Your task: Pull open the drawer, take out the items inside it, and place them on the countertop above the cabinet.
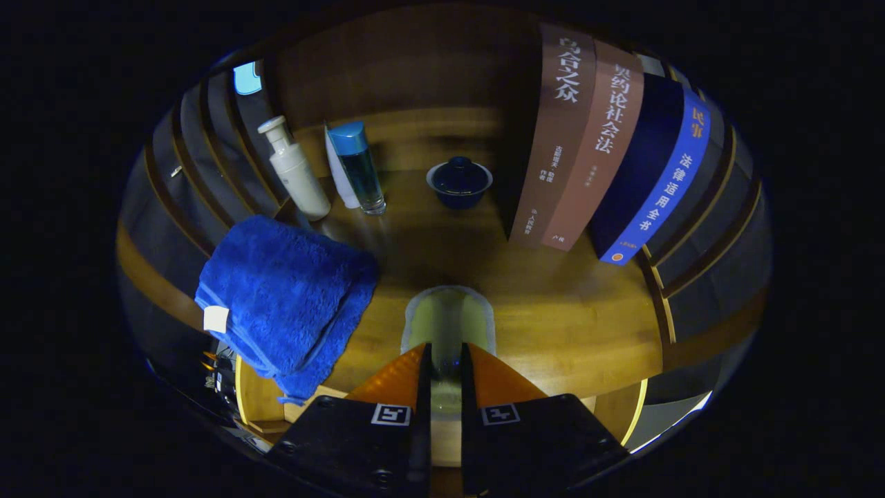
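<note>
My gripper (446, 351) is shut on a pale green oblong item (448, 319) with a rounded far end. The item sticks out ahead of the fingertips and hangs over the wooden countertop (553, 311), near its front edge. I cannot tell whether it touches the wood. A folded blue towel (283, 290) with a white tag lies left of the fingers and droops over the counter's front edge. Below that edge, part of a wooden cabinet front (259, 404) shows beside the left finger.
At the back of the counter stand a white pump bottle (296, 173), a white tube with a blue-capped clear bottle (359, 169), and a dark blue lidded bowl (459, 181). Several upright books (594, 152) lean at the right. Bare wood lies between the bowl and the fingers.
</note>
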{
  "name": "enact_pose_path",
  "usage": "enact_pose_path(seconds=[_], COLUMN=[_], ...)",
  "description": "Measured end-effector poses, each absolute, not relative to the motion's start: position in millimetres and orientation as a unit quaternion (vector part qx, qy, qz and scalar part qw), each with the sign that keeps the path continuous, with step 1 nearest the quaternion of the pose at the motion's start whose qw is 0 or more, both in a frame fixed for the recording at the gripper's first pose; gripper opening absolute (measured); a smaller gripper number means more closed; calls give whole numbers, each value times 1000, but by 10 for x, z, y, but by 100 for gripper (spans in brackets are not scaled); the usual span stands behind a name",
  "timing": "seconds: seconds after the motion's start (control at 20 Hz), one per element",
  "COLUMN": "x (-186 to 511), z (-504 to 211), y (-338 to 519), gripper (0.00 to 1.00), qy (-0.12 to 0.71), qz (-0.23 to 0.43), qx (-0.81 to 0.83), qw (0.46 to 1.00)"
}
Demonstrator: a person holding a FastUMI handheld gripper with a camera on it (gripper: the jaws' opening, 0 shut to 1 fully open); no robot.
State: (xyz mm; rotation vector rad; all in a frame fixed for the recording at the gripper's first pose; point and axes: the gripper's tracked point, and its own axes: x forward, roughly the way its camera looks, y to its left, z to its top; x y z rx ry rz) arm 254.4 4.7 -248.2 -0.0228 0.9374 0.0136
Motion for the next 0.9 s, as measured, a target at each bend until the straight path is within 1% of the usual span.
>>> enact_pose_path(seconds=[0.15, 0.2, 0.5, 0.7, 0.8, 0.9], x=[2615, 2646, 2670, 2661, 2636, 2552], z=[-2469, -2489, -2463, -2252, -2044, -1739], y=[47, 56, 16, 43, 54, 28], gripper=[22, 28, 100, 100, 99, 100], qy=[450, 448, 433, 396, 351, 282], qz=[5, 5, 4, 7, 13, 4], qx=[-13, -9, -18, -15, -29, -43], qw=[893, 894, 901, 918, 936, 959])
